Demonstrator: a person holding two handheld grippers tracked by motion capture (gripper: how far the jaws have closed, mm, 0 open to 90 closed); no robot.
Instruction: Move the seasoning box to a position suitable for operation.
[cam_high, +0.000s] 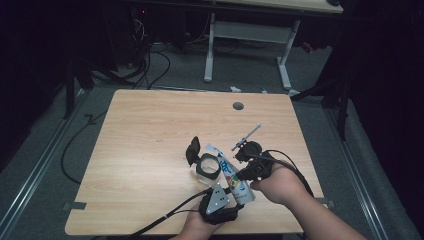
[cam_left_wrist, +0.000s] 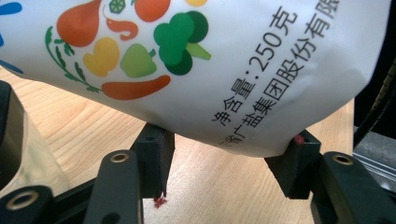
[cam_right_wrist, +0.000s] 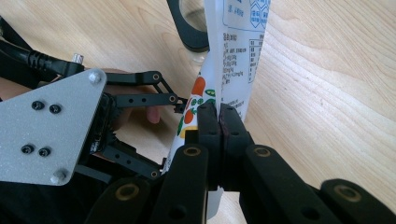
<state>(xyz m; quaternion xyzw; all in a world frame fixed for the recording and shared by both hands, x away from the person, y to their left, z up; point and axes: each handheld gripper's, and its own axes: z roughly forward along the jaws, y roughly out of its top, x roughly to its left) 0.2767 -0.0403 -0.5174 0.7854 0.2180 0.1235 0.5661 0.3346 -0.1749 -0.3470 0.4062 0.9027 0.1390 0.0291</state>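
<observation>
so, white printed pouch (cam_high: 234, 176) (vegetable drawings, chinese print, reads as a salt bag) is held above the near right part of the wooden table (cam_high: 150, 140), between both tools, its top end reaching toward an open black-rimmed jar (cam_high: 208, 166) with its flip lid up. judged soft and floppy: film skin, loose filling that will shift and sag to the low end; slick surface, so a pinch on a flat seam edge holds better than on the bulging belly. fairly light, not fragile, but could spill if tipped.

right gripper (cam_right_wrist: 218, 122): jaws pressed together on a thin edge of the pouch, firm pinch.

left gripper (cam_left_wrist: 224, 161): jaws partly spread, bracketing the pouch's bottom edge; pads at or just beside the film, cannot tell if they press yet. best hold there: the lower corner seam.
</observation>
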